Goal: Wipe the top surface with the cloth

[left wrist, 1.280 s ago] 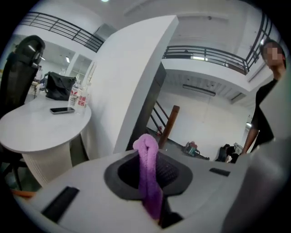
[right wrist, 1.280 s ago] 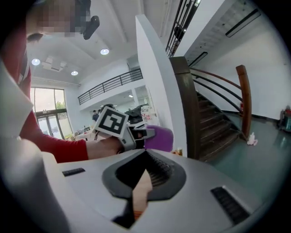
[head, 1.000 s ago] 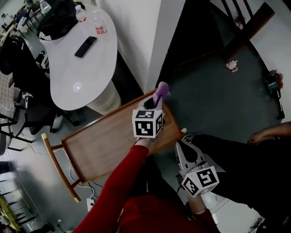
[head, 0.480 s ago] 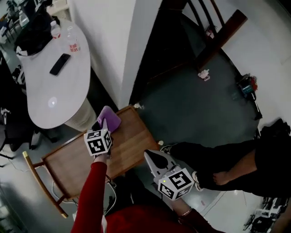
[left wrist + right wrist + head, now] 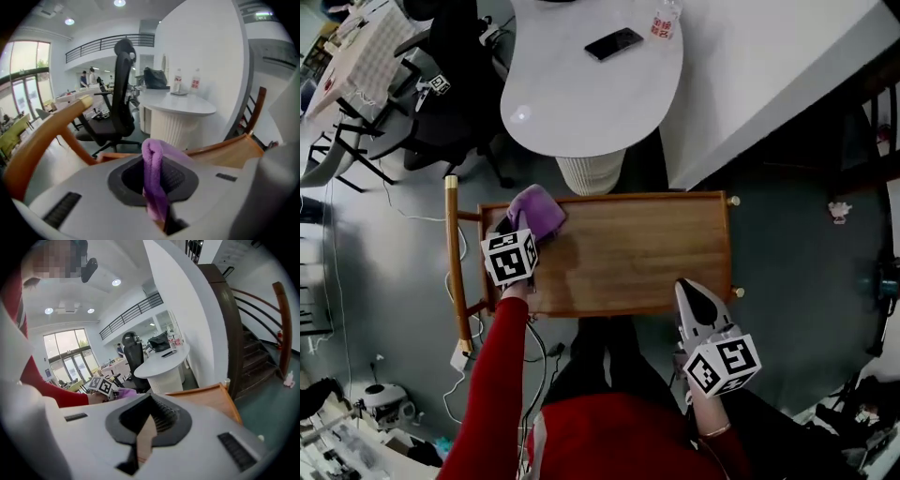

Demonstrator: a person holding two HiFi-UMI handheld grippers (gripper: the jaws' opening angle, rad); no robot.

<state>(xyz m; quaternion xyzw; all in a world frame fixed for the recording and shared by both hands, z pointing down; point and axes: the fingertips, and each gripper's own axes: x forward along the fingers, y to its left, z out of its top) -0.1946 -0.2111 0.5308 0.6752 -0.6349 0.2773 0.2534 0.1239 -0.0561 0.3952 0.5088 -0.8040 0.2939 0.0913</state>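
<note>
the left claw [image 5: 523,230] is clamped on the soft purple cloth [image 5: 542,208], at the upper left of the brown wooden desk [image 5: 647,253]. the right claw [image 5: 689,295] is pinched together, empty, at the lower right. wiping looks under way; next, i think, the cloth slides right.

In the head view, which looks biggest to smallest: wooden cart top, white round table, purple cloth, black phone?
1. Tied: wooden cart top and white round table look near alike, and the table is cut off, so unranked.
2. purple cloth
3. black phone
</note>
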